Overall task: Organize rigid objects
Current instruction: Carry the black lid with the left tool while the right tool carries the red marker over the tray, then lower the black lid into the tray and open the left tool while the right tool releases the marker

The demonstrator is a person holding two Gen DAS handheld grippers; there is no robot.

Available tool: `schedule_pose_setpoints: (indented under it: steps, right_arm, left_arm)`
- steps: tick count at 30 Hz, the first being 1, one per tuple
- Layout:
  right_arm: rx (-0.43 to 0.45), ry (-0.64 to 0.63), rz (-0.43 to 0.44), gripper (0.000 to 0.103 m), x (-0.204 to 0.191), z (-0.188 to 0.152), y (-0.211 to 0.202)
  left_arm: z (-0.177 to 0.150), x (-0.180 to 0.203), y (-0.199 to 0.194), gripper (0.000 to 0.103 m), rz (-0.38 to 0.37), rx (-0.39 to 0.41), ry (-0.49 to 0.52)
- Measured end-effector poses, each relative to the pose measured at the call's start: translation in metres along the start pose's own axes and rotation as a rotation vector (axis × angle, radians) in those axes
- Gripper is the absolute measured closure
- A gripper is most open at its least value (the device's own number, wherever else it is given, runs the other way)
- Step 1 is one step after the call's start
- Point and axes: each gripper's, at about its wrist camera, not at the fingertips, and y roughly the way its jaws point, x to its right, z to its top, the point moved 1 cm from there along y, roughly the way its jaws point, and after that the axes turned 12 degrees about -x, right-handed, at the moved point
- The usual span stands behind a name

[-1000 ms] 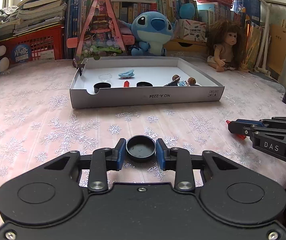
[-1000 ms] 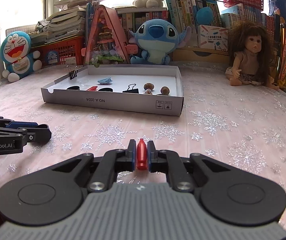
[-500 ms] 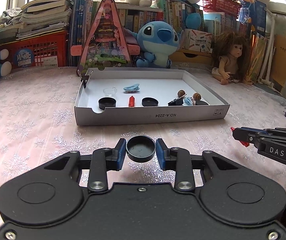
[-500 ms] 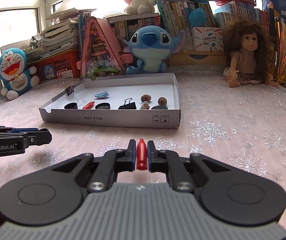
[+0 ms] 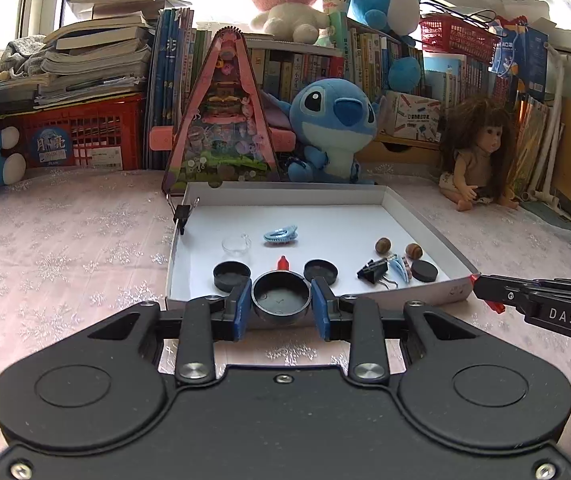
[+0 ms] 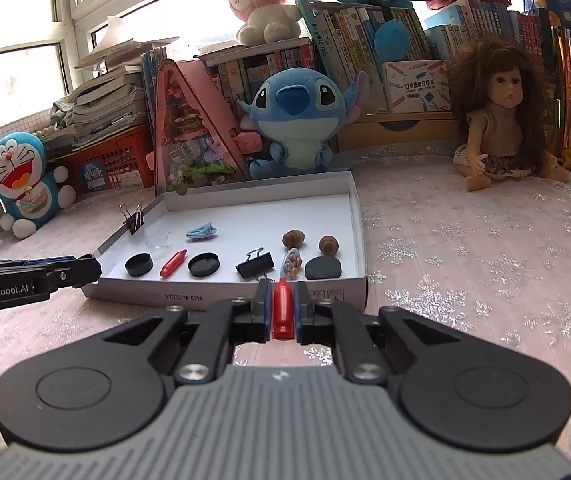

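Left wrist view: the left gripper (image 5: 281, 310) is clenched on a round black plastic cap (image 5: 281, 295), hollow side up, blue pads against its rim. The cap sits in front of the near wall of the shallow white cardboard box lid (image 5: 417, 300), above the pink snowflake-patterned tablecloth (image 5: 65, 264). At the right edge the right gripper (image 5: 485, 294) comes in from the side with a red tip showing at its nose.

Right wrist view: the right gripper (image 6: 281, 312) is clenched tight on a small red bullet-shaped plastic piece (image 6: 282, 314), pointed end forward, just in front of the tray's near wall (image 6: 157, 300). The left gripper (image 6: 85, 270) shows at the left edge, near the tray's near-left corner.

Inside the tray, near row, left to right: a black cap (image 6: 138, 265), a second red bullet-shaped piece (image 6: 172, 263), another black cap (image 6: 204, 265), a black binder clip (image 6: 255, 265), a speckled shell-like piece (image 6: 291, 264), a flat black disc (image 6: 323, 269). Behind these: a clear small cup (image 6: 158, 240), a blue hair claw (image 6: 201, 232), two brown walnuts (image 6: 293, 239). A second binder clip (image 6: 134, 218) is clamped on the tray's left wall.

Beyond the tray: a pink triangular toy house (image 6: 189, 136), a blue plush alien toy (image 6: 297, 116), a brown-haired doll (image 6: 497, 116) well to the right, books behind.
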Motion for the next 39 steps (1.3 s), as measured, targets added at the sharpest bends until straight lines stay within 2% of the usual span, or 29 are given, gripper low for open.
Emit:
schedule_pose_setpoints:
  steps: [9, 15, 19, 23, 30, 39]
  right_arm:
    - [-0.026, 0.058, 0.037, 0.089, 0.008, 0.043, 0.019]
    - [-0.070, 0.082, 0.035, 0.089, 0.017, 0.085, 0.033]
    - [-0.093, 0.098, 0.035, 0.089, 0.023, 0.106, 0.047]
    - [-0.131, 0.157, 0.050, 0.089, 0.032, 0.115, 0.070]
    - [-0.193, 0.204, 0.025, 0.089, 0.043, 0.115, 0.112]
    - [-0.198, 0.235, 0.034, 0.089, 0.049, 0.111, 0.138]
  left_arm:
    - [0.054, -0.017, 0.024, 0.073, 0.002, -0.008, -0.027]
    - [0.098, -0.029, 0.052, 0.073, -0.031, -0.046, -0.040]
    - [0.116, -0.038, 0.077, 0.073, -0.029, -0.076, -0.062]
    - [0.123, -0.044, 0.101, 0.073, -0.003, -0.099, -0.078]
    - [0.124, -0.046, 0.132, 0.073, 0.016, -0.126, -0.074]
    - [0.120, -0.041, 0.156, 0.073, 0.031, -0.135, -0.051]
